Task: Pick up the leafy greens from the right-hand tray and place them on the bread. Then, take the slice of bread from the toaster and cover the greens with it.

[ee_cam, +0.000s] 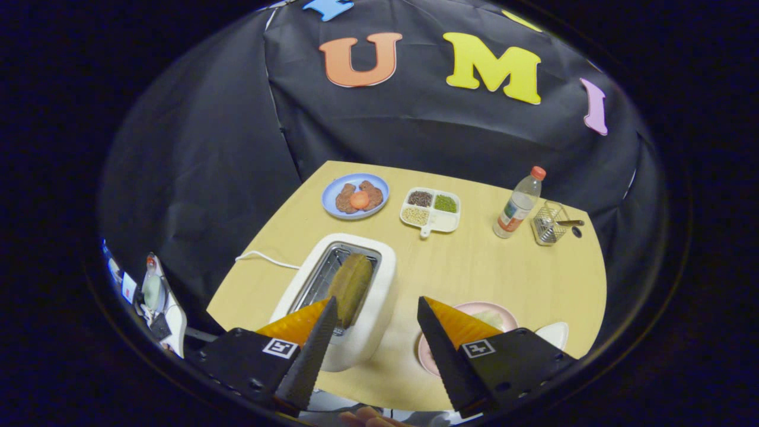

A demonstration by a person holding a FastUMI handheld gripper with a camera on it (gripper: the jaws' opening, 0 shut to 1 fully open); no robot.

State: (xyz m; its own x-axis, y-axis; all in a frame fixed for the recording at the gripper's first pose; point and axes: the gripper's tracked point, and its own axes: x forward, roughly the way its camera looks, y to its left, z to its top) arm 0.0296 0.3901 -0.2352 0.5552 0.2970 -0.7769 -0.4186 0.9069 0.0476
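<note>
Leafy greens, pale and limp-looking, lie on the pink plate just behind my right finger, at about five o'clock from the toaster; I judge them light, floppy and easily torn, so I'd pinch a bunched fold near the middle. The slice of bread stands upright in the toaster slot, just ahead of my left finger; it looks stiff but crumbly, best taken by its top edge. My gripper is wide open, holding nothing. At twelve o'clock, a blue plate carries patties and an orange slice, and a divided tray holds grains.
</note>
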